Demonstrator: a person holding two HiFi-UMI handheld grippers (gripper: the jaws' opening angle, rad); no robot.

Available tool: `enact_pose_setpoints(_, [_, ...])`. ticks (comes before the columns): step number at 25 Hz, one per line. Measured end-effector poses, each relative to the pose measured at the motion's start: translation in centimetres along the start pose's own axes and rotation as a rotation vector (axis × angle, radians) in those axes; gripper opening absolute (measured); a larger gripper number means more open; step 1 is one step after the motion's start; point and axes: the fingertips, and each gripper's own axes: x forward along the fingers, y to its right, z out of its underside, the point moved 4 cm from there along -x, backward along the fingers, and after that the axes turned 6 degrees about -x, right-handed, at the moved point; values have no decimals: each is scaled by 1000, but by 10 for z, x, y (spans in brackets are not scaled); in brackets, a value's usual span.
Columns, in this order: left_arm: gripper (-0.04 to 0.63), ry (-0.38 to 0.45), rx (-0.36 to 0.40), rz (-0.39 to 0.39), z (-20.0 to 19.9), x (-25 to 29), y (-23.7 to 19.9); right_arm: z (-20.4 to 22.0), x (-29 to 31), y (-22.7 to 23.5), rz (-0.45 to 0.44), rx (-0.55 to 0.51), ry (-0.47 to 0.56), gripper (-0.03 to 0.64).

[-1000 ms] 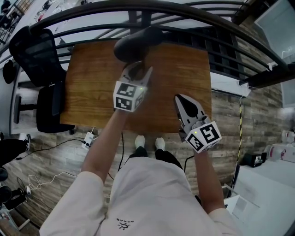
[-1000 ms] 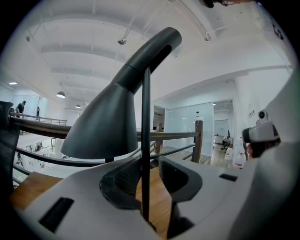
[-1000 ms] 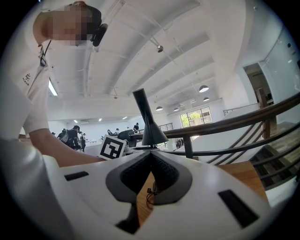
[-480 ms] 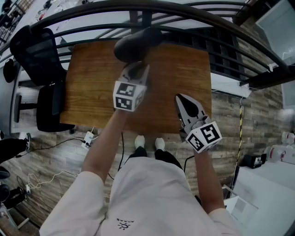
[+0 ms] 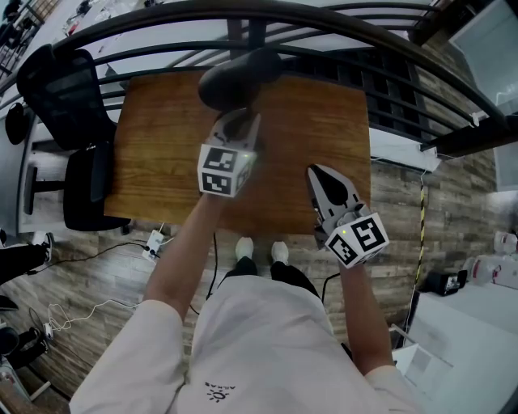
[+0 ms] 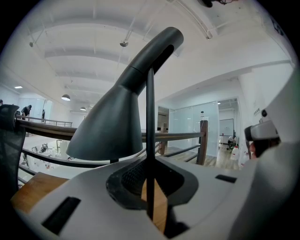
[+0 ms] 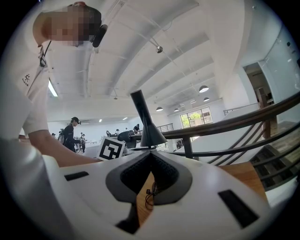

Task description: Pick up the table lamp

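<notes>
**Left tool tightens on lamp stem**

Since a second ago, the left tool (image 5: 239, 123) has drawn its jaws in from a slight spread and now pinches the lamp's thin black stem (image 6: 150, 140). Little else has shifted.

At the far left a black chair (image 5: 69, 105) stands beside the wooden bench (image 5: 162, 154). The lamp (image 5: 239, 75) is at the bench's far edge, near the middle, just before the railing (image 5: 324, 24). In the left gripper view the stem runs upright between the pads. The grey shade (image 6: 110, 129) flares downward toward the bench, and its neck slants up to the right.

To the right, the right tool (image 5: 318, 172) hangs over the bench's near right part, well apart from the lamp. Its jaws are pressed together on nothing. In the right gripper view (image 7: 150, 161) the lamp (image 7: 146, 124) stands beyond the tips.
</notes>
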Motion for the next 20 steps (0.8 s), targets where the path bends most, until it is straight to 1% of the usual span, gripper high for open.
enact_pose_setpoints(11, [49,10,17,8,1,-1,-1,-3,1,1,-10,-12,10,17])
enact_pose_setpoints(20, [48,23,13,-6,-1,-7,-4,-7,-2,1,-15,-15,14,17])
